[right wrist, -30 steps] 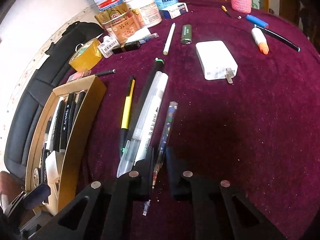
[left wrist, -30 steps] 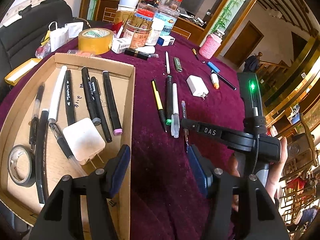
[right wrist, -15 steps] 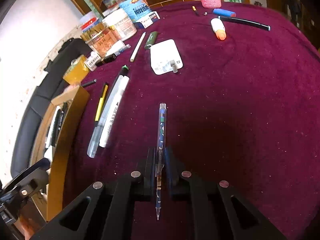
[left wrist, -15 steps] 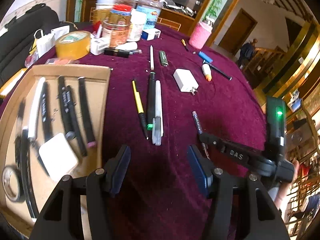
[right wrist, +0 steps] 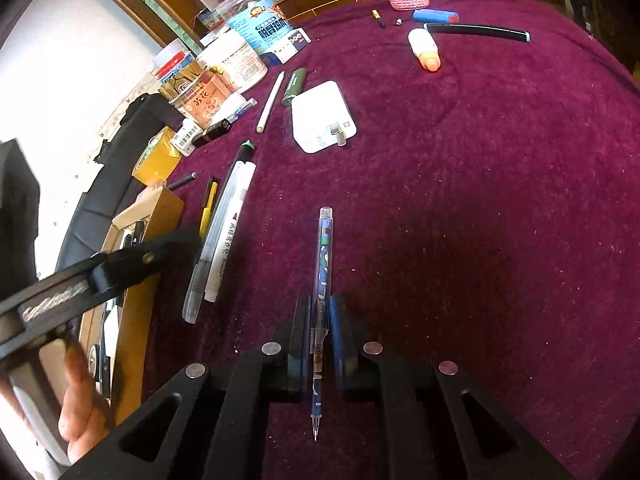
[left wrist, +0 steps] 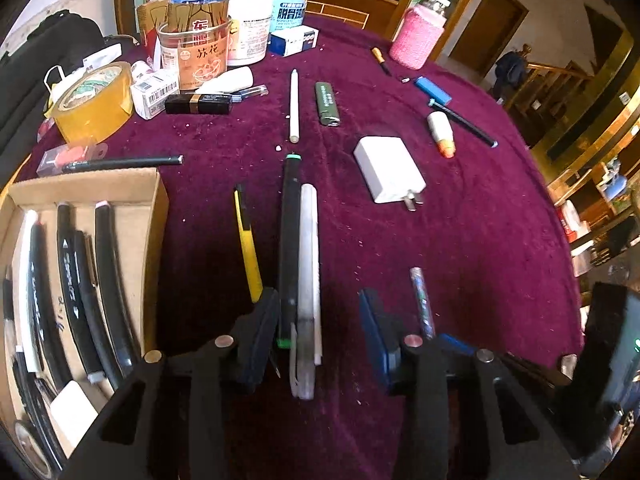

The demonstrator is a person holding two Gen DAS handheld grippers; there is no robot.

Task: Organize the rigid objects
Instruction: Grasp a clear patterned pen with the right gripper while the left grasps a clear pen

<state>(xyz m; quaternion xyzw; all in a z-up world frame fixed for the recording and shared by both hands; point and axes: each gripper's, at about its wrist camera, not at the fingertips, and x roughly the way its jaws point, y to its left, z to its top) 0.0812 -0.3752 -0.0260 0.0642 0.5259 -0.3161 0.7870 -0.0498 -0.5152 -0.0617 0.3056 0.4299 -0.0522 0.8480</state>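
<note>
My right gripper (right wrist: 320,324) is shut on a blue patterned mechanical pencil (right wrist: 323,256) and holds it over the purple tablecloth; the pencil also shows in the left wrist view (left wrist: 422,300). My left gripper (left wrist: 320,320) is open, its fingers either side of a black pen with green ends (left wrist: 289,240) and a clear-white pen (left wrist: 308,276). A yellow pen (left wrist: 247,248) lies just left of them. A cardboard box (left wrist: 154,216) at the left holds several black markers (left wrist: 74,292).
A white charger (left wrist: 390,170), a white stylus (left wrist: 294,106), a green lighter (left wrist: 327,104), a glue stick (left wrist: 441,134) and a blue lighter (left wrist: 432,90) lie farther back. Jars (left wrist: 202,50), tape roll (left wrist: 94,100) and a pink bottle (left wrist: 418,34) line the far edge.
My right gripper closed on the patterned pencil, lifted it and carried it right, away from the pens. My left gripper moved from over the box to straddle the black and white pens.
</note>
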